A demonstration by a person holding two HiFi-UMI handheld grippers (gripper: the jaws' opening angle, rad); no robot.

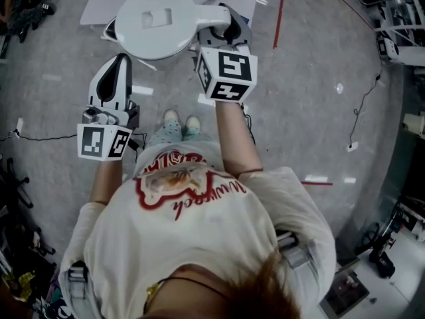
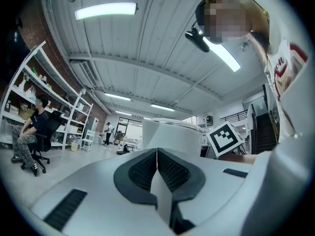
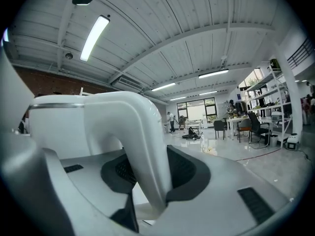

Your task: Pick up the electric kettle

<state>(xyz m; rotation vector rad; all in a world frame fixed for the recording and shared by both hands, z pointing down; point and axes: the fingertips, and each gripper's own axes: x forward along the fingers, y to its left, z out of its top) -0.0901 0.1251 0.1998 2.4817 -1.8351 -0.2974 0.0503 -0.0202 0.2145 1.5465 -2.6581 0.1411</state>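
Kettle is held up over the grey floor, out past the person's shoes, with the right gripper clamped on its handle. Head view only gives you the round lid from above, while the right gripper view shows both pads pinching that curved handle. Left gripper sits just beside the kettle's body, and its own view shows the jaws pressed together with nothing in them.

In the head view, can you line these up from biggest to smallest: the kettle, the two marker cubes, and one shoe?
1. kettle
2. right cube and left cube: nearly alike; the right looks slightly bigger, maybe just closer to the camera
3. shoe
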